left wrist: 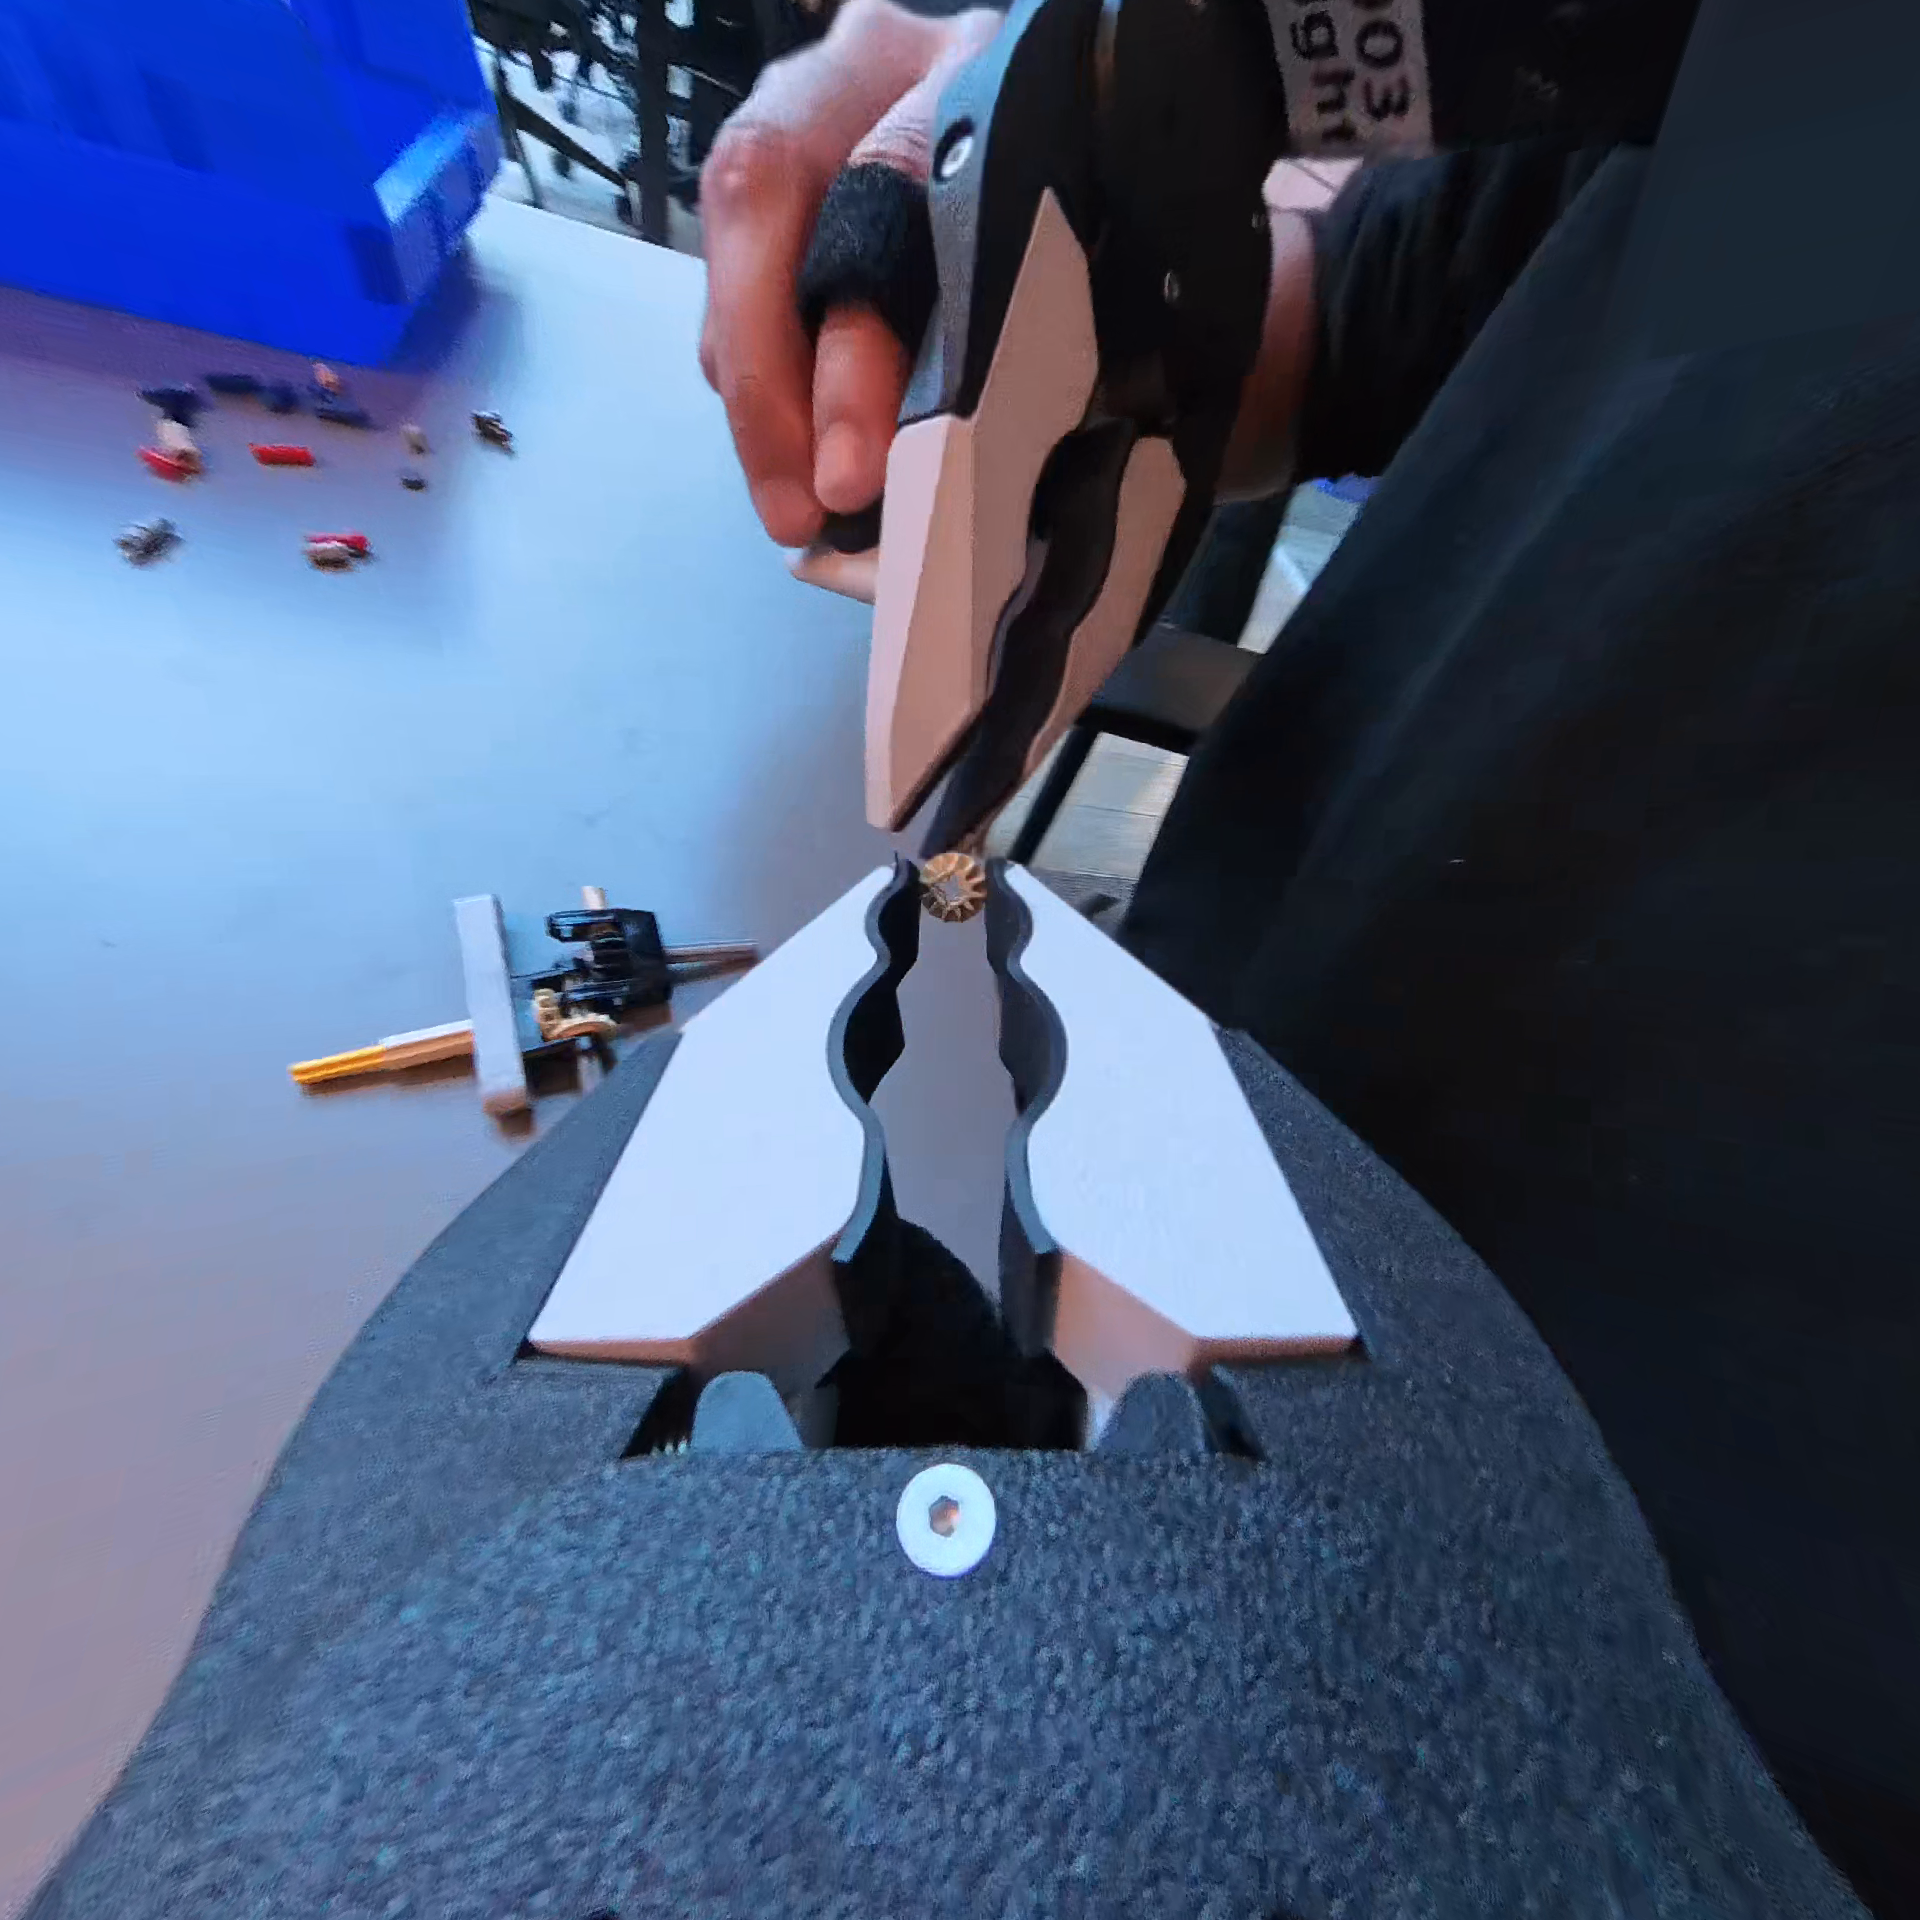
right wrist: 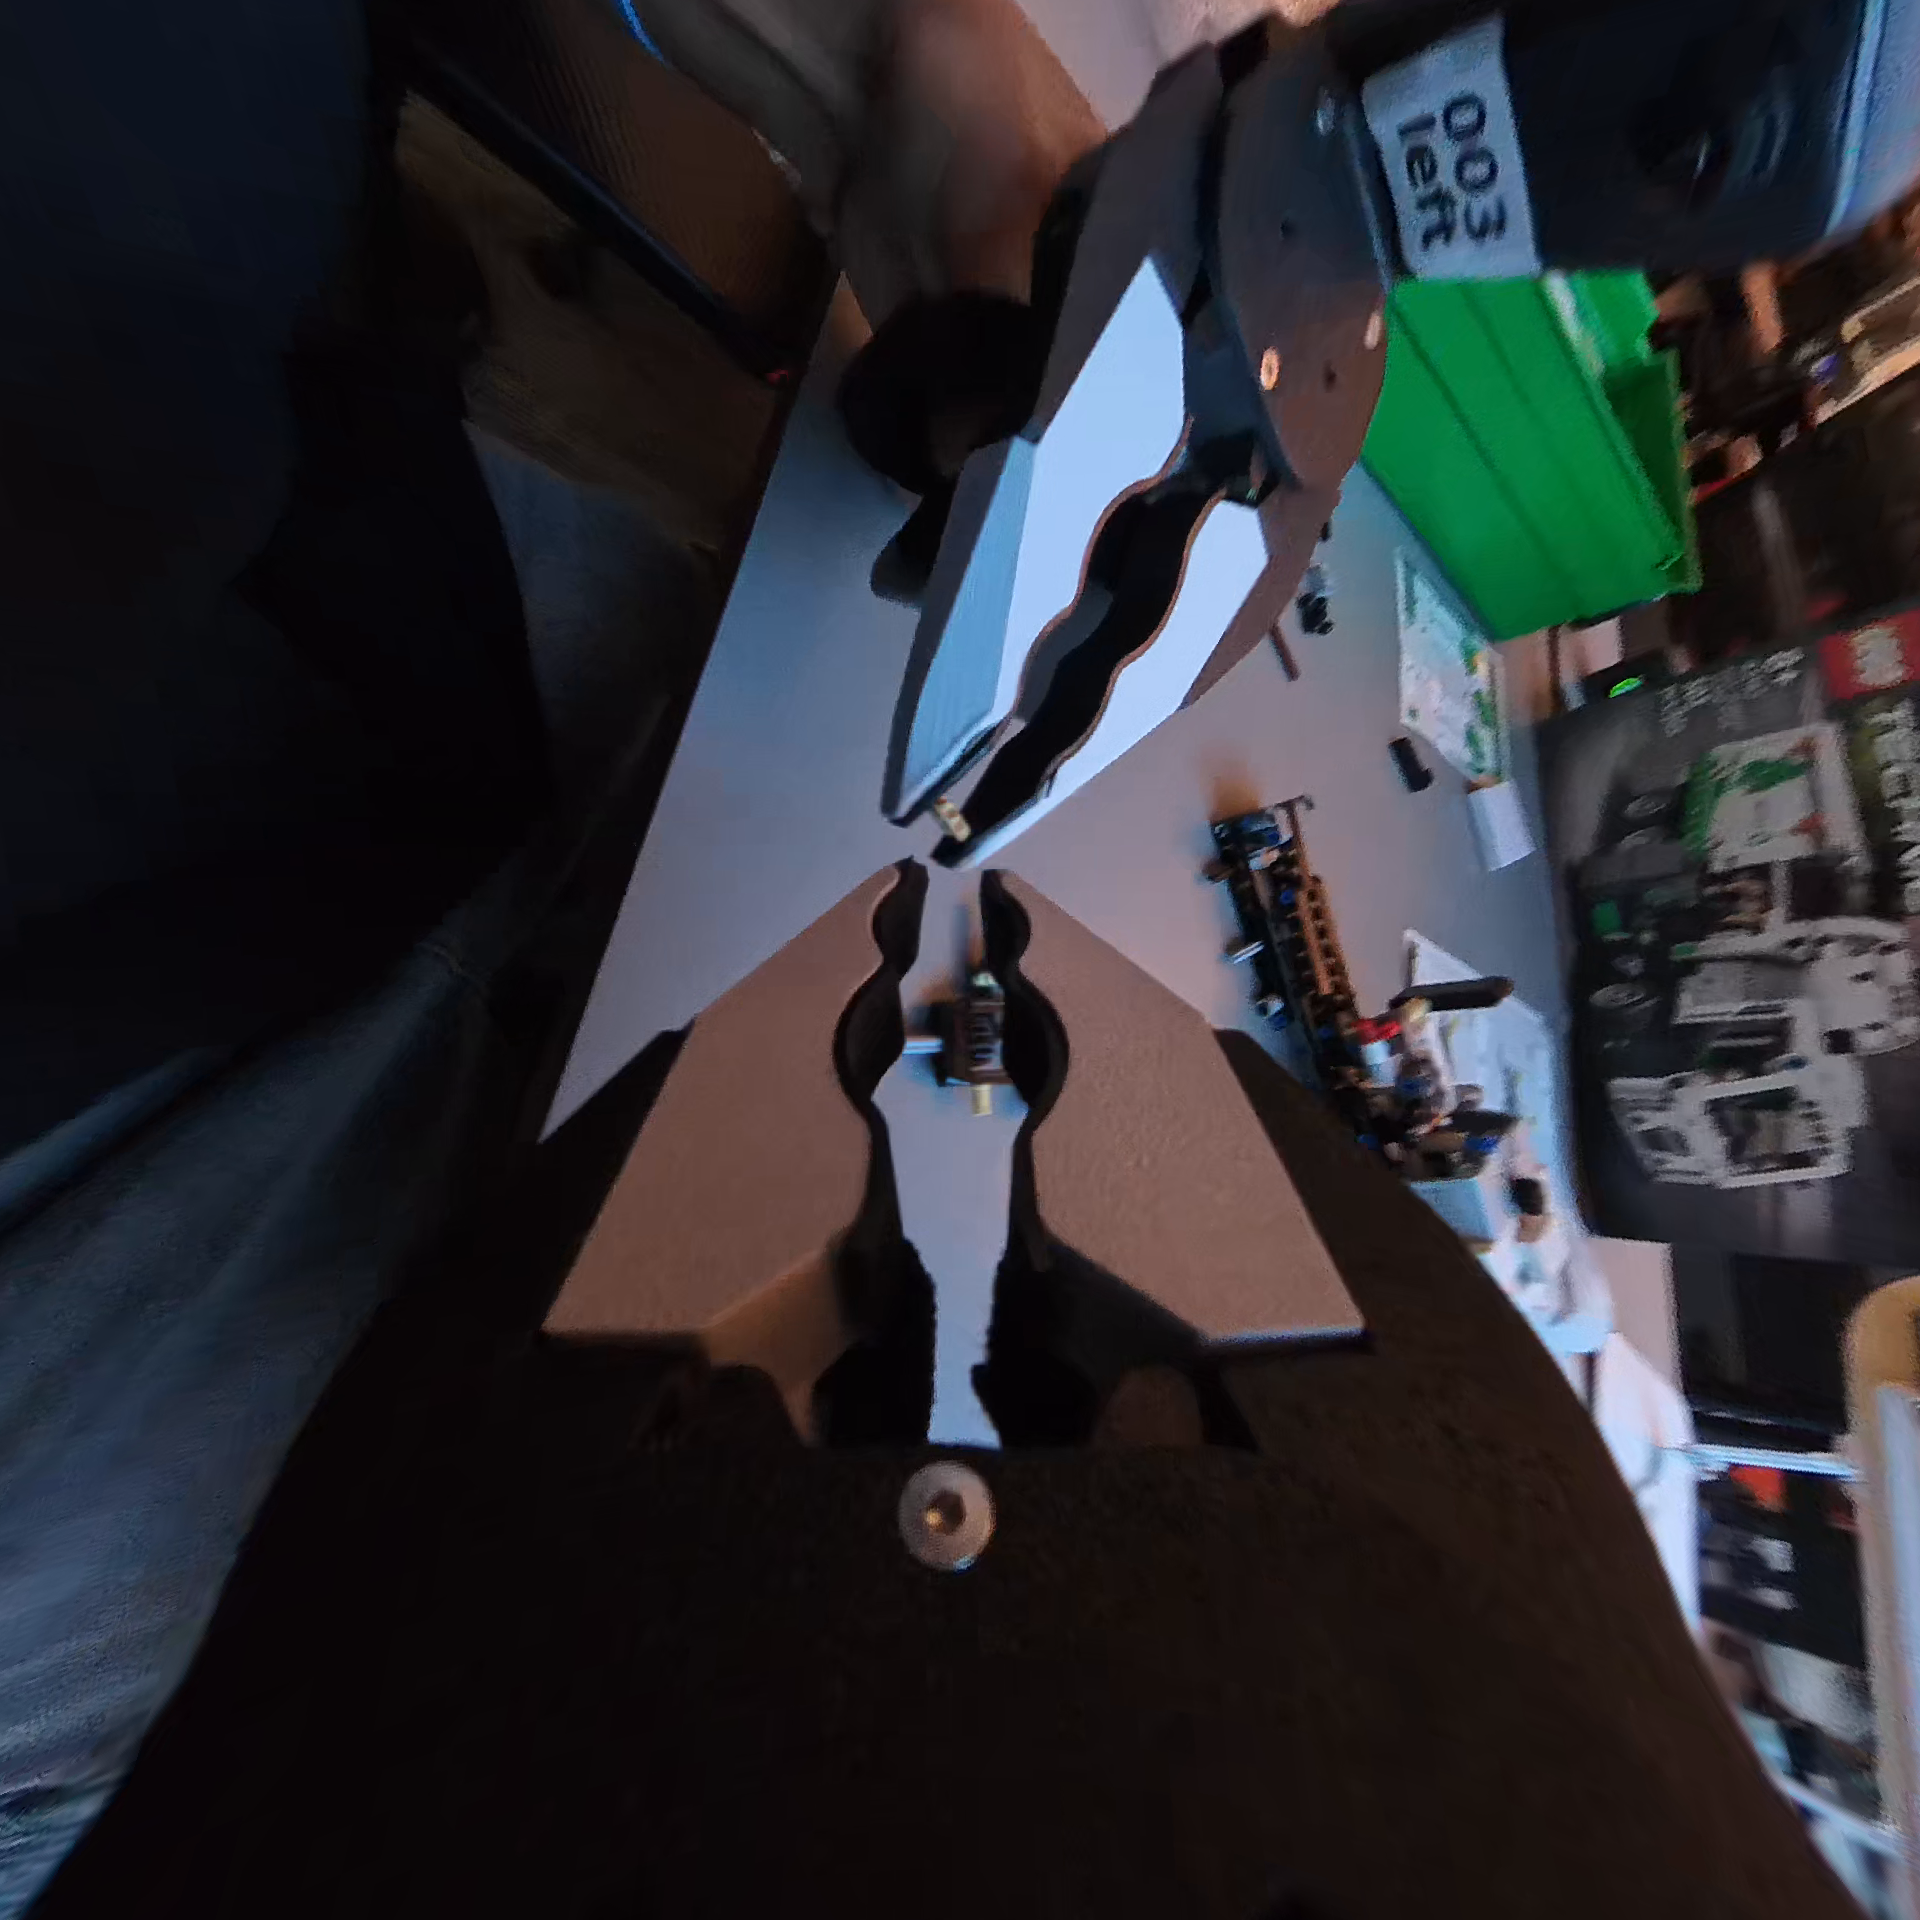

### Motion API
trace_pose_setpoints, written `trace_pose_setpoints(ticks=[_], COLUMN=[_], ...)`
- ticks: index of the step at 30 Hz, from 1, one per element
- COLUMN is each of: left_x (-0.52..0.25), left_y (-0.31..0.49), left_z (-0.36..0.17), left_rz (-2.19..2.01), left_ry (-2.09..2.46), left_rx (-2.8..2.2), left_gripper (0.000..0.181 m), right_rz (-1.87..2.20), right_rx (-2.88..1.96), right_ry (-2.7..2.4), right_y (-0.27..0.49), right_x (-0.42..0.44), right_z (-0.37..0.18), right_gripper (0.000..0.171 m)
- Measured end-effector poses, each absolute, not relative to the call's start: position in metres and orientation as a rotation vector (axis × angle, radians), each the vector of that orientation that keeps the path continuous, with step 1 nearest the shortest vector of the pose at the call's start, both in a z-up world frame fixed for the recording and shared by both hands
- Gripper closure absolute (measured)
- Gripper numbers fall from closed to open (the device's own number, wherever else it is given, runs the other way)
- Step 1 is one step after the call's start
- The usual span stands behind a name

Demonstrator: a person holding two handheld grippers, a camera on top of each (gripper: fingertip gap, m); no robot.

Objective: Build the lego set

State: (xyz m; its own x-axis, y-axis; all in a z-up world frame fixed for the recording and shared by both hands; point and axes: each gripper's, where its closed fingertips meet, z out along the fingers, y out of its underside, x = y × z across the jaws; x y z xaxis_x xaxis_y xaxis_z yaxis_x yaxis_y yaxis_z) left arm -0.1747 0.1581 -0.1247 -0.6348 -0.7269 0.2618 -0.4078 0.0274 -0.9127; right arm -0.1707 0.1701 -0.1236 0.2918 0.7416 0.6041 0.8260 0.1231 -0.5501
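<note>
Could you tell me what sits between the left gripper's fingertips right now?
A small tan bevel gear is pinched between the left gripper tips, seen clearly in the left wrist view.

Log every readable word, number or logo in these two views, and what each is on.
Wording not copied; its carriers only.
White band on the right gripper: legible.
White label on the left gripper: legible.
Dark printed box: lettering blurred.
Green-and-white booklet: too small.

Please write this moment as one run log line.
left tongs: shut on tan gear | right tongs: open, tips near gear | black subassembly: on table
</note>
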Motion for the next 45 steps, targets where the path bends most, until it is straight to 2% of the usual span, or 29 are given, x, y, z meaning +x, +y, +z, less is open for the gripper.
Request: trace_pose_setpoints(ticks=[11, 15, 21, 26, 45], left_x=[-0.182, -0.175, -0.160, -0.156, -0.149], left_y=[0.152, 0.166, 0.200, 0.202, 0.205], left_z=[-0.128, -0.131, -0.124, -0.126, -0.149], left_rz=[-1.702, -1.561, -1.063, -0.825, -0.461], left_ry=[2.102, 2.034, 1.812, 1.794, 1.865], left_rx=[-1.191, -1.189, -0.875, -0.726, -0.682], left_gripper=[0.171, 0.171, 0.172, 0.171, 0.171], right_rz=[-0.179, -0.140, 0.454, 1.025, 0.967], right_rx=[-1.467, -1.576, -1.952, -1.981, -2.093], right_ry=[-1.612, -1.513, -0.821, -0.349, -0.189], right_y=[0.165, 0.175, 0.195, 0.202, 0.205], right_x=[-0.186, -0.171, -0.150, -0.161, -0.159], right_z=[-0.119, -0.122, -0.118, -0.116, -0.141], right_gripper=[0.165, 0.164, 0.162, 0.161, 0.171])
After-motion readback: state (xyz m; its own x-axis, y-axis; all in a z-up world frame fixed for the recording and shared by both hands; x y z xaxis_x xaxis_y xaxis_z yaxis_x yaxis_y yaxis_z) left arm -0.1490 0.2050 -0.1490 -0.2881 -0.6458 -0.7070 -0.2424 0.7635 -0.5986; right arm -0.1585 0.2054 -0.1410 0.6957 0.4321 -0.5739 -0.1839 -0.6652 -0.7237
